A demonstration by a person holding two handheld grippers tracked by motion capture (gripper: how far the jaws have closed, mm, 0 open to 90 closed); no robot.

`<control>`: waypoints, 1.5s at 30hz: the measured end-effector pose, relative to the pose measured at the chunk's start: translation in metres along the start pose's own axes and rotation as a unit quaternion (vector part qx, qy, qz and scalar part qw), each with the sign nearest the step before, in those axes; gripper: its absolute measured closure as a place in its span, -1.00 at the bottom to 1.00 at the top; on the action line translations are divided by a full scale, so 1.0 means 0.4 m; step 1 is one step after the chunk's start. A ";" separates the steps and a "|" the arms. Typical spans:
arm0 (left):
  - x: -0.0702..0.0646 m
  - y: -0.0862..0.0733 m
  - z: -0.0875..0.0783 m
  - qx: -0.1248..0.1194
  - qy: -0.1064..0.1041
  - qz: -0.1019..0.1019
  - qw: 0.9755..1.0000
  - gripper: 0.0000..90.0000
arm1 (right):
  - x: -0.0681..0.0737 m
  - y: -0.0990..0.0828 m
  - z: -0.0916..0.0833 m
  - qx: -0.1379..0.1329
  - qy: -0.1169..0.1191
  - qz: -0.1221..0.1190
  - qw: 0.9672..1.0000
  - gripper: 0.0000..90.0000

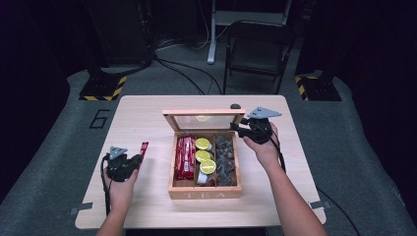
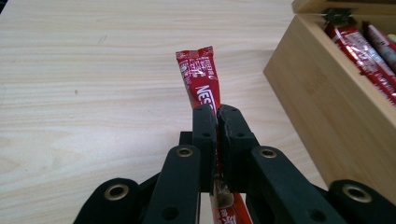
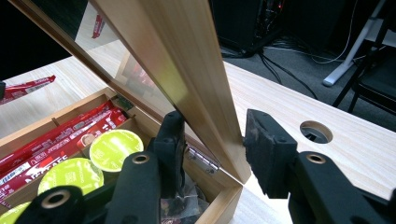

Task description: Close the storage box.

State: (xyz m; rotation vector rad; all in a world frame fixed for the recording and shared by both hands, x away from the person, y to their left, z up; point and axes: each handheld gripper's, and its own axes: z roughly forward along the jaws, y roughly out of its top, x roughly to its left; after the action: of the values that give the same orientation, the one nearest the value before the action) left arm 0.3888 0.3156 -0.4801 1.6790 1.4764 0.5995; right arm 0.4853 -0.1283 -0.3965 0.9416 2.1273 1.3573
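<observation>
Black jaws of the left gripper [image 2: 217, 114] are clamped together on a long red instant-coffee stick sachet [image 2: 201, 77], which projects forward past the jaw tips above the pale wooden table [image 2: 93, 93]. From the high view, this left gripper [image 1: 139, 158] is positioned to the left of the light wooden tea box [image 1: 205, 193], well apart from it, with the sachet [image 1: 143, 148] angled away from the person.

Compartments of the box contain further red sachets [image 1: 185, 157], yellow-green capsules [image 1: 203, 156] and dark wrapped items [image 1: 225, 160].

At the right gripper [image 3: 212, 140], one jaw stands on each side of the glass-paned hinged wooden lid [image 3: 187, 60], which is raised. Whether the pads press on the lid edge cannot be determined. From the high view, the right gripper [image 1: 239, 127] is located at the right rear corner of the box.
</observation>
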 end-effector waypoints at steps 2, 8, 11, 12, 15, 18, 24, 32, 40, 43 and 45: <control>0.004 -0.003 0.002 0.005 0.003 0.000 1.000 0.90 | 0.000 0.000 0.000 0.000 0.000 0.000 1.000 0.30; 0.012 -0.011 0.013 0.009 0.008 -0.007 1.000 0.90 | 0.000 0.000 0.000 0.000 0.000 0.000 1.000 0.29; 0.014 -0.014 0.018 0.018 0.011 -0.006 1.000 0.90 | 0.001 0.000 0.000 0.000 -0.001 0.000 1.000 0.29; 0.014 -0.015 0.019 0.021 0.013 -0.006 1.000 0.90 | 0.001 0.000 0.000 0.000 0.000 -0.001 1.000 0.29; 0.015 -0.017 0.024 0.022 0.018 0.000 1.000 0.90 | 0.001 -0.001 0.000 0.000 0.000 0.000 1.000 0.29; 0.019 -0.025 0.032 0.032 0.023 -0.003 0.999 0.90 | 0.001 -0.001 0.000 0.000 0.000 -0.001 1.000 0.29; 0.025 -0.036 0.046 0.048 0.034 -0.001 0.998 0.90 | 0.000 -0.001 0.000 0.000 0.000 -0.001 1.000 0.29; 0.030 -0.045 0.059 0.067 0.041 0.000 0.997 0.89 | 0.001 -0.001 0.000 0.000 0.001 -0.001 1.000 0.29; 0.034 -0.048 0.061 0.075 0.038 -0.006 0.996 0.88 | 0.001 -0.001 0.000 0.000 0.001 -0.001 1.000 0.29; 0.035 -0.048 0.061 0.072 0.039 -0.005 0.997 0.87 | 0.000 -0.001 0.000 0.000 0.001 -0.001 1.000 0.29; 0.035 -0.048 0.060 0.071 0.042 -0.007 0.997 0.85 | 0.001 -0.001 0.000 0.000 0.001 -0.001 1.000 0.29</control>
State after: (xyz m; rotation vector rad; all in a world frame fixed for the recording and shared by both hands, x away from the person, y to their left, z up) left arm 0.3994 0.3229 -0.5114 1.7693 1.6216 0.5746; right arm 0.4849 -0.1283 -0.3967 0.9396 2.1287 1.3576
